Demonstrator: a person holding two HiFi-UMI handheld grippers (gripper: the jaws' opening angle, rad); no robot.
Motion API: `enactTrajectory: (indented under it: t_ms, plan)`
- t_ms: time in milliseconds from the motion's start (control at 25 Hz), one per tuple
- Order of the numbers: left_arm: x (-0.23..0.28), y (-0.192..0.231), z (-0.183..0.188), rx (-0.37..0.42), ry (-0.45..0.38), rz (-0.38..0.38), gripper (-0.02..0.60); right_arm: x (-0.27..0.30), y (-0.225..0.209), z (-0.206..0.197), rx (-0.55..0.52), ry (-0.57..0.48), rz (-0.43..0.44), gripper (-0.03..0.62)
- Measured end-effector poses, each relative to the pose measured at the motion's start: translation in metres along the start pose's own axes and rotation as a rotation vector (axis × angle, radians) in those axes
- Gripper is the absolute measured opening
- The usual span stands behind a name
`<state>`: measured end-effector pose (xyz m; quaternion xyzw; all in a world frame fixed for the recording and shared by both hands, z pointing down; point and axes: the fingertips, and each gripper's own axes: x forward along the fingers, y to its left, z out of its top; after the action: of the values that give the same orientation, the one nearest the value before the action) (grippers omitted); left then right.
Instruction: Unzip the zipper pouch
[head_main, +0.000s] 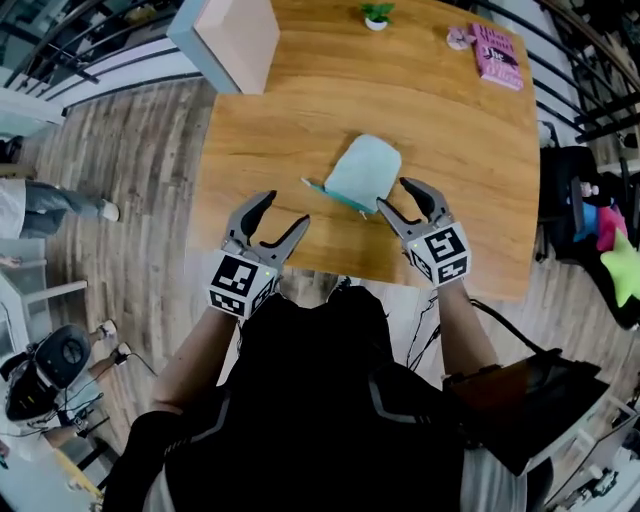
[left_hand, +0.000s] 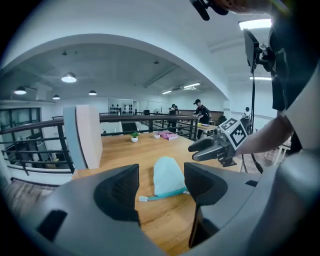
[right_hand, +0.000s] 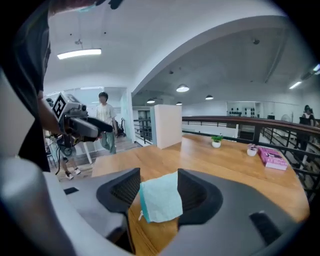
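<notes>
Though lettered, book (head_main: 497, 55) beyond pouch (head_main: 364, 172) blurs.

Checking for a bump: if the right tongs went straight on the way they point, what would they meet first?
Most likely the pale teal fabric zipper pouch on the wooden table: the right gripper view shows it straight ahead, framed by the open right tongs. Depth is unclear.
</notes>
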<state>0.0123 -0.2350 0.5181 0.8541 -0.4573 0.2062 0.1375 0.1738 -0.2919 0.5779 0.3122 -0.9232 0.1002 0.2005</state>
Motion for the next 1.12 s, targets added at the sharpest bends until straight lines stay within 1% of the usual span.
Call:
enactTrajectory:
  t_ms: [160, 280, 400, 680, 760, 800, 880, 1120]
  plan:
    - [0.008, -0.009, -0.033, -0.050, 0.070, -0.004, 0.298, 0.022, 0.018, -0.051, -0.056, 0.126, 0.134, 0.242]
    - [0.008, -0.015, -0.041, -0.066, 0.068, -0.006, 0.296, 0.036, 0.029, -0.082, -0.098, 0.196, 0.218, 0.215]
    - [0.009, -0.019, -0.050, -0.065, 0.079, -0.009, 0.296, 0.045, 0.034, -0.105, -0.184, 0.263, 0.253, 0.204]
    - [0.003, -0.020, -0.070, -0.075, 0.121, 0.017, 0.296, 0.062, 0.035, -0.131, -0.280, 0.312, 0.299, 0.161]
    - [0.001, -0.020, -0.073, -0.077, 0.127, 0.024, 0.296, 0.064, 0.034, -0.134, -0.298, 0.318, 0.304, 0.131]
    - [0.000, -0.021, -0.073, -0.077, 0.128, 0.026, 0.296, 0.064, 0.034, -0.136, -0.303, 0.320, 0.308, 0.104]
    - [-0.003, -0.022, -0.074, -0.078, 0.131, 0.026, 0.296, 0.065, 0.034, -0.137, -0.285, 0.316, 0.318, 0.081]
    - [-0.011, -0.029, -0.069, -0.090, 0.129, 0.006, 0.296, 0.066, 0.036, -0.127, -0.107, 0.307, 0.353, 0.063]
